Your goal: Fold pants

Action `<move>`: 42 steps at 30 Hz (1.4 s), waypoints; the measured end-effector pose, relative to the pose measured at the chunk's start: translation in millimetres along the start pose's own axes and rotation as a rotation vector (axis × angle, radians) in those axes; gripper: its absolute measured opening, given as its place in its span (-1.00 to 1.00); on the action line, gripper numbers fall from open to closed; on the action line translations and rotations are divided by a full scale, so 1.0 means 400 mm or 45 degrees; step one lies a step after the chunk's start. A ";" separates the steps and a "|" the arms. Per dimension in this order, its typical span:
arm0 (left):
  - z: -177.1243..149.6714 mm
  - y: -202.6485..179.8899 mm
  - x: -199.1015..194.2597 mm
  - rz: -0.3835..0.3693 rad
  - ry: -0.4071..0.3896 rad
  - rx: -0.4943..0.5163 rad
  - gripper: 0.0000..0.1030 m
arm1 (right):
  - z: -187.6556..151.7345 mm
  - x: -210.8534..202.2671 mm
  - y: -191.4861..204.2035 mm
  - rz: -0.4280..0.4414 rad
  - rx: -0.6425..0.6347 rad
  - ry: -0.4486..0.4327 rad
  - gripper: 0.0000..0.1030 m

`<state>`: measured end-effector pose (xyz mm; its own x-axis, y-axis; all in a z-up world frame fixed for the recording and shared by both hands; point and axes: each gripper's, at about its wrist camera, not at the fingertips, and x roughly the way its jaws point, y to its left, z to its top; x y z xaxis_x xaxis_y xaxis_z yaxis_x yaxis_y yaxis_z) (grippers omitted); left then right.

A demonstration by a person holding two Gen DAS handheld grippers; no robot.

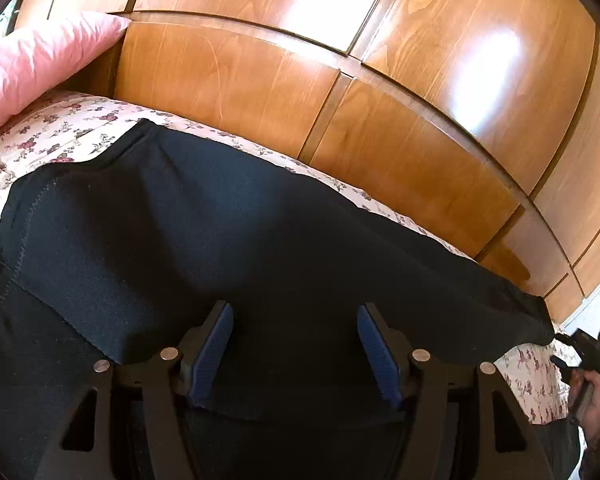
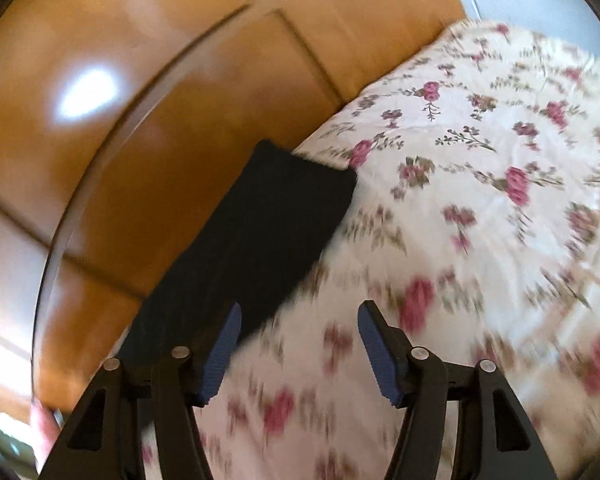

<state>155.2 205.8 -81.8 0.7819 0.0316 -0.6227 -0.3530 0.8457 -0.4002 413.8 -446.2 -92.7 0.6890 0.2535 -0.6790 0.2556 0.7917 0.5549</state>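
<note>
On the bed's floral cover (image 1: pixel 72 128), beside the wooden wardrobe (image 1: pixel 228 80), the dark pants (image 1: pixel 220 232) lie spread lengthwise, a folded layer already lapped over near the left claw (image 1: pixel 296 354). That claw stands wide open above the cloth, gripping nothing. The right claw (image 2: pixel 300 354) is likewise parted and empty, over bare cover just beside the pants' far end (image 2: pixel 284 208). Likely a fold has just been laid; the next move calls for pinching both ends to fold across.
</note>
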 end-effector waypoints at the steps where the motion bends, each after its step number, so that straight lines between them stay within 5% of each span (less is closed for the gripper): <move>1: 0.001 0.003 0.002 -0.003 -0.003 0.000 0.27 | 0.015 0.017 0.000 0.011 0.020 -0.012 0.11; 5: -0.006 0.004 0.001 0.004 -0.019 0.002 0.27 | 0.058 0.059 0.003 -0.030 0.074 -0.066 -0.07; 12: -0.008 0.013 0.006 -0.017 -0.033 -0.010 0.27 | 0.088 0.084 0.019 -0.032 0.076 -0.083 -0.73; 16: -0.008 0.016 0.006 -0.024 -0.034 -0.016 0.27 | 0.087 0.006 0.024 -0.006 0.021 -0.154 -0.77; 25: -0.005 0.017 0.006 -0.029 -0.029 -0.018 0.27 | 0.067 -0.194 -0.035 -0.061 -0.034 -0.266 -0.78; 30: -0.004 0.020 0.007 -0.036 -0.027 -0.020 0.27 | 0.005 -0.136 -0.128 -0.195 0.048 -0.126 -0.77; 32: -0.004 0.021 0.008 -0.041 -0.026 -0.021 0.27 | -0.012 -0.127 -0.158 -0.165 0.097 -0.127 -0.76; 36: -0.003 0.022 0.008 -0.046 -0.025 -0.025 0.27 | -0.006 -0.177 -0.146 -0.212 0.130 -0.124 -0.15; 42: -0.002 0.022 0.008 -0.045 -0.019 -0.028 0.27 | -0.106 -0.302 -0.056 -0.182 -0.097 -0.147 -0.13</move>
<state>154.3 212.9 -87.9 0.8016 0.0098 -0.5978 -0.3357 0.8347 -0.4365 296.0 -471.1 -43.6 0.7237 0.0736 -0.6862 0.3076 0.8557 0.4161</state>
